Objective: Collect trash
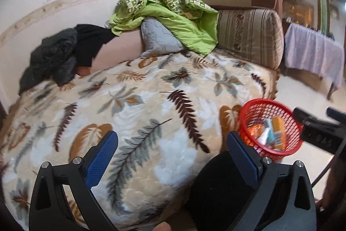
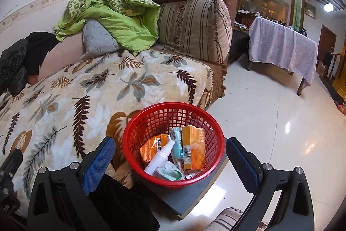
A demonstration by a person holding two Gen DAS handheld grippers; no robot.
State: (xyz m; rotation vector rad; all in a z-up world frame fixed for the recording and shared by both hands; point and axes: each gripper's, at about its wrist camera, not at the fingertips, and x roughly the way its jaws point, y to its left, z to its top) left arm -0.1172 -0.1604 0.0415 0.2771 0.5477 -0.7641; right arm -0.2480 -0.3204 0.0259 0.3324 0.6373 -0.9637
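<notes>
Red plastic basket [image 2: 173, 144] stands on a low grey table [image 2: 190, 196] beside the sofa, between the right gripper [image 2: 170, 157]'s blue fingers [image 2: 98, 162], which tilt down over it, spread wide and touching nothing. Inside lie an orange box [image 2: 193, 147], a white spray bottle [image 2: 160, 157] and wrappers, partly hidden under one another. The left gripper [image 1: 173, 157] slants down over the leaf-patterned blanket [image 1: 138, 105], fingers wide apart and empty; the basket looks blurred at its right.
</notes>
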